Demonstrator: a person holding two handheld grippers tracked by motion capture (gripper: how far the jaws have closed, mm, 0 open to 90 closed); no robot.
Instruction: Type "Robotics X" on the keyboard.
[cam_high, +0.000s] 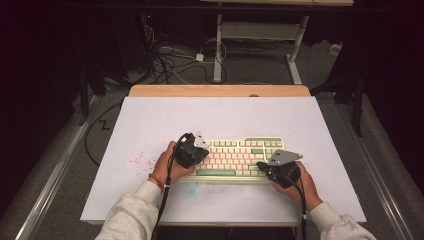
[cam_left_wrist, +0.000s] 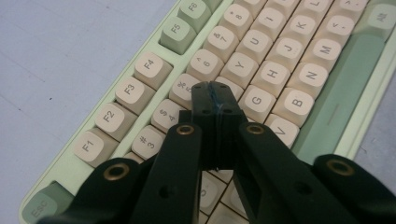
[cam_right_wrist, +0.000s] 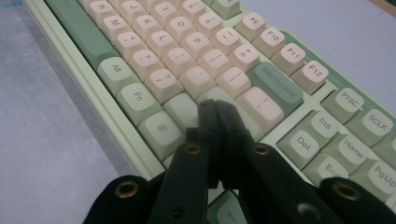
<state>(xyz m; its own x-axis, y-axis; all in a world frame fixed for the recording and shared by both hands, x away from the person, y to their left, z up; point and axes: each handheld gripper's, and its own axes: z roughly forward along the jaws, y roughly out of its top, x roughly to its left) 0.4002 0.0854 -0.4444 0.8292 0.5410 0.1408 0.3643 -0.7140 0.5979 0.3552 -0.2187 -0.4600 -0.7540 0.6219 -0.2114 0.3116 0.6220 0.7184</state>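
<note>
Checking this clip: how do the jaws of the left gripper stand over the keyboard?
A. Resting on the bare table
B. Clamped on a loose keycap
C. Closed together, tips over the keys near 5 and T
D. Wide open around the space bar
C: in the left gripper view the left gripper has its jaws pressed together with nothing between them, tips above the keyboard beside the 5 key.

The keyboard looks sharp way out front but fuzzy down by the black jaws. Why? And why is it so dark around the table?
In the left gripper view the keyboard reads crisply while the shut left gripper softens toward the bottom edge; the right gripper view blurs the right gripper likewise. In the high view, light falls on the white table, leaving the surrounding floor dim.
</note>
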